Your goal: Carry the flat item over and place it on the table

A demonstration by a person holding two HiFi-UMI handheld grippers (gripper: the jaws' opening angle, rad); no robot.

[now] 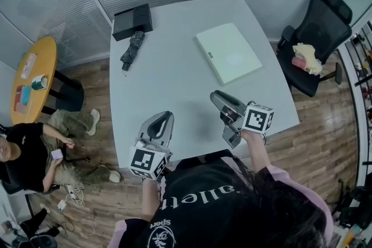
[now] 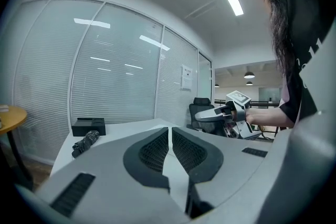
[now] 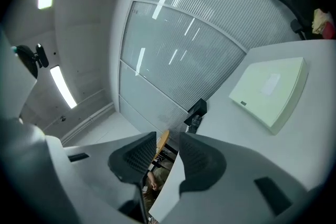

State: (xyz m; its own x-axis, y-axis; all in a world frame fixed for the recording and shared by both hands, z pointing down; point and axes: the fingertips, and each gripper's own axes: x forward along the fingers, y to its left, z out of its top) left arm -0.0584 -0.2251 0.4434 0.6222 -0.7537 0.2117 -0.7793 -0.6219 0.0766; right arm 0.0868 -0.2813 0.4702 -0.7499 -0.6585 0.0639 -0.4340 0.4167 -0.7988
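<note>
The flat item, a pale green box [image 1: 228, 52], lies on the far right part of the grey table [image 1: 174, 84]; the right gripper view shows the box [image 3: 270, 91] lying free, ahead and to the right. My right gripper [image 1: 216, 94] hovers over the table's near right part, short of the box, jaws a little apart with nothing between them [image 3: 168, 139]. My left gripper [image 1: 164, 116] is over the near edge, its jaws together and empty [image 2: 170, 131]. The right gripper [image 2: 223, 113] also shows in the left gripper view.
A black box [image 1: 132, 21] and a folded dark umbrella [image 1: 132, 47] lie at the table's far left corner. A black office chair [image 1: 317, 38] stands at the right. A round yellow table [image 1: 34, 78] and a person sitting on the floor [image 1: 23, 148] are at the left.
</note>
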